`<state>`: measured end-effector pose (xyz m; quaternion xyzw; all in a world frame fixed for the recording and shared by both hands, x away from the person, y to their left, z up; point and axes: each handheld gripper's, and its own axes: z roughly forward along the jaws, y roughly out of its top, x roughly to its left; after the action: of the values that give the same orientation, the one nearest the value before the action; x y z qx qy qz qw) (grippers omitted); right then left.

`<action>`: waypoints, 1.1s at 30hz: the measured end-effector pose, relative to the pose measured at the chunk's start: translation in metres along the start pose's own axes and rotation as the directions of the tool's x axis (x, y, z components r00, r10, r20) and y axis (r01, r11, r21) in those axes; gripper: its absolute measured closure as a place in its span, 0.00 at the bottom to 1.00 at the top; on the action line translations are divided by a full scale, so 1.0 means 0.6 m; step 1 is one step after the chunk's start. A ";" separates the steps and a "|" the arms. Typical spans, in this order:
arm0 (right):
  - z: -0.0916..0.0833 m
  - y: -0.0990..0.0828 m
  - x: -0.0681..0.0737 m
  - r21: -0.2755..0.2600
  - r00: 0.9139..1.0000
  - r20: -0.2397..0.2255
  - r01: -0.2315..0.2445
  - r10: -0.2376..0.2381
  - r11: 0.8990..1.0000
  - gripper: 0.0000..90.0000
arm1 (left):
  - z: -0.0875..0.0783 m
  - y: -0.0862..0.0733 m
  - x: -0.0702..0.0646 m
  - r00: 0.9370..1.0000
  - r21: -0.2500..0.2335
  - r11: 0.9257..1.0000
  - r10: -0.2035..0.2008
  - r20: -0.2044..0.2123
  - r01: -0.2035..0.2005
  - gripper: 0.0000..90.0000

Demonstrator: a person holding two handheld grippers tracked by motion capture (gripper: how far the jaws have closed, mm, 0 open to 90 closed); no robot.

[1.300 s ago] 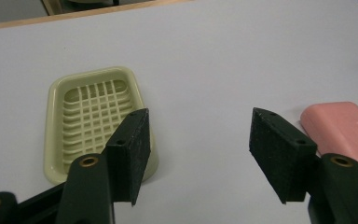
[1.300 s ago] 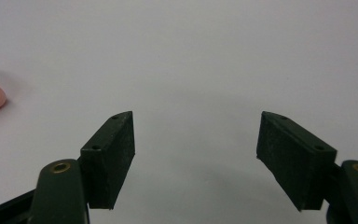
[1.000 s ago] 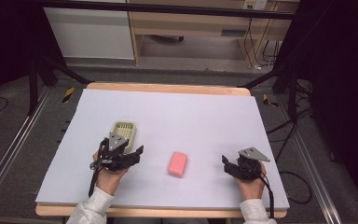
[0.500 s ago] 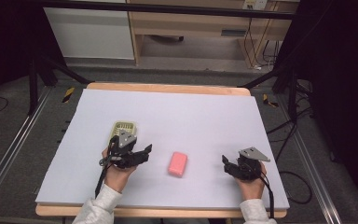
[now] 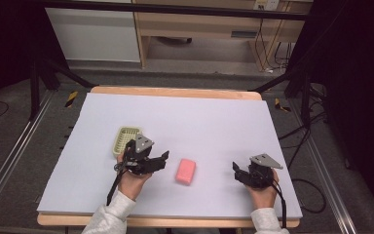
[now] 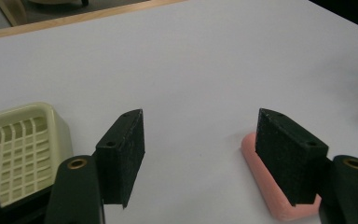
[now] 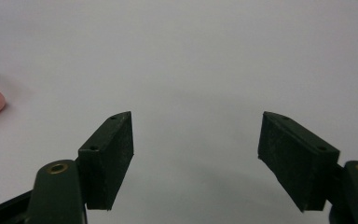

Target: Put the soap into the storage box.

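We judge that the main risk here is a push instead of a grasp: in the left gripper view the pink soap bar (image 6: pixel 279 198) lies beside and partly behind the right-hand jaw, not between the two, so if the left gripper (image 5: pixel 152 163) closes like this, the jaw may only shove the bar across the white table (image 5: pixel 209 126). The bar also looks smooth (it may slip).

The soap lies flat near the front middle of the table, between our two hands. The cream slatted soap dish (image 5: pixel 126 140) stands just behind the left gripper.

The left hand (image 5: pixel 130 181) holds its gripper low, turned toward the soap, jaws wide and empty. The right gripper (image 5: pixel 247 174) rests at the front right, well apart from the bar, jaws also wide, nothing in them.
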<state>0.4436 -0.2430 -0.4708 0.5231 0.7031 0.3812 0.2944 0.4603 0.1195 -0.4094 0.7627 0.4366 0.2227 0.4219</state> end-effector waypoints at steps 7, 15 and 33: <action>-0.001 0.001 -0.001 -0.003 1.000 0.001 0.001 -0.001 1.000 0.30 | 0.010 0.003 -0.014 1.000 0.015 1.000 0.008 0.013 -0.009 0.35; -0.001 0.001 -0.001 -0.002 1.000 0.007 0.002 -0.002 1.000 0.30 | 0.019 0.005 -0.032 0.999 0.038 0.999 0.021 0.041 -0.022 0.34; -0.007 0.001 -0.006 -0.008 1.000 0.011 -0.007 0.007 1.000 0.30 | 0.047 -0.008 -0.078 0.996 0.092 0.994 0.053 0.076 -0.060 0.32</action>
<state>0.4412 -0.2471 -0.4679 0.5266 0.6979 0.3822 0.2993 0.4535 0.0684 -0.4272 0.8014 0.4091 0.1857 0.3948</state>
